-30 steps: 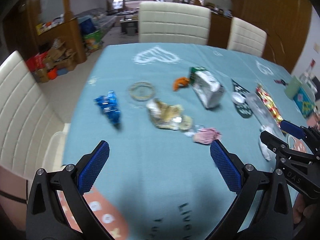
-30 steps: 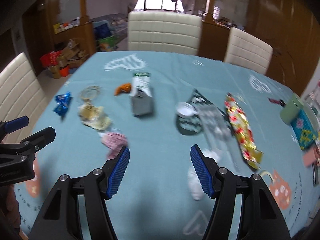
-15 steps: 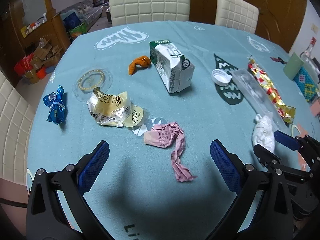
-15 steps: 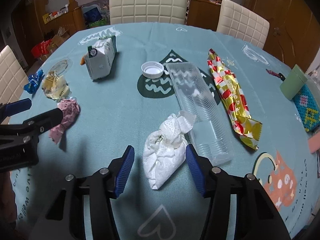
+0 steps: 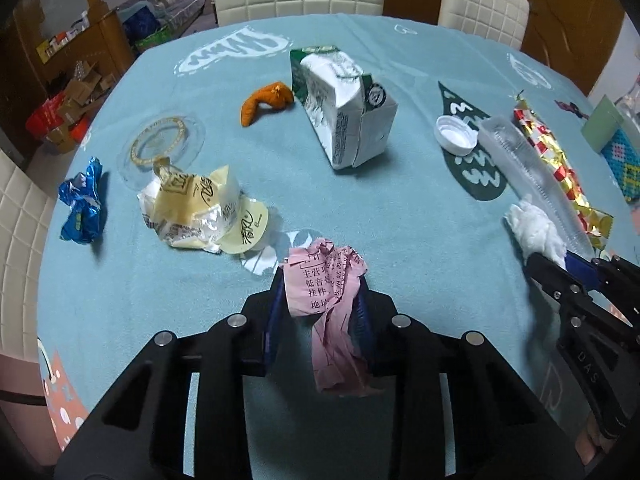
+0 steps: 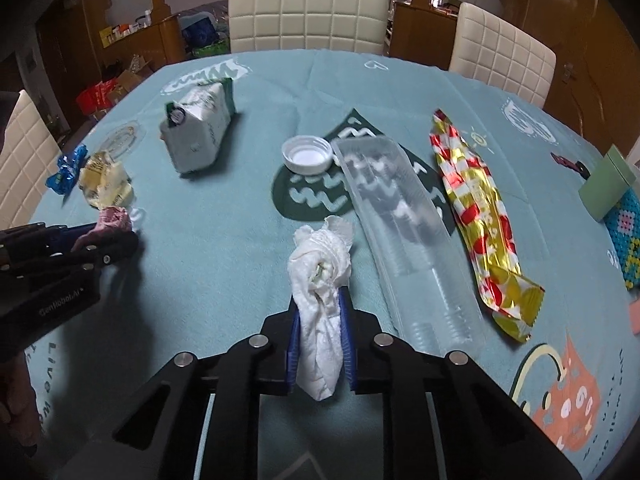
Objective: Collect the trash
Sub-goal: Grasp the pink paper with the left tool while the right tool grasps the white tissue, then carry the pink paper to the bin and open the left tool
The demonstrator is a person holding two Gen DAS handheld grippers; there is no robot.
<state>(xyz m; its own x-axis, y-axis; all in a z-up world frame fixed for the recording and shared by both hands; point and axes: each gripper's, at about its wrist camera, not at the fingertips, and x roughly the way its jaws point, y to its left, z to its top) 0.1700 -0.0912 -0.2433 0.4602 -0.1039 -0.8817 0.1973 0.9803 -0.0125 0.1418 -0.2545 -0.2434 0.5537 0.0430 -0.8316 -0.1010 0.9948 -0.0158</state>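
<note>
My left gripper (image 5: 320,292) is shut on a crumpled pink paper (image 5: 326,280), which hangs down between the blue pads. My right gripper (image 6: 320,312) is shut on a crumpled white tissue (image 6: 322,276). The tissue also shows in the left wrist view (image 5: 536,232), and the pink paper in the right wrist view (image 6: 114,220). Other trash lies on the teal tablecloth (image 5: 180,300): a yellow wrapper (image 5: 200,212), a blue wrapper (image 5: 82,204), an orange peel (image 5: 266,102), a milk carton (image 5: 344,104), a white cap (image 6: 307,155), a clear plastic tray (image 6: 404,224) and a red-gold foil wrapper (image 6: 480,216).
A clear round lid (image 5: 160,144) lies beyond the yellow wrapper. A green box (image 6: 608,184) and a beaded coaster (image 6: 628,232) sit at the right edge. Cream chairs (image 6: 308,16) stand at the far side and at the left (image 5: 20,216).
Both grippers moved forward and down and closed: the left on the pink paper, the right on the white tissue. Both were open half a second ago.
</note>
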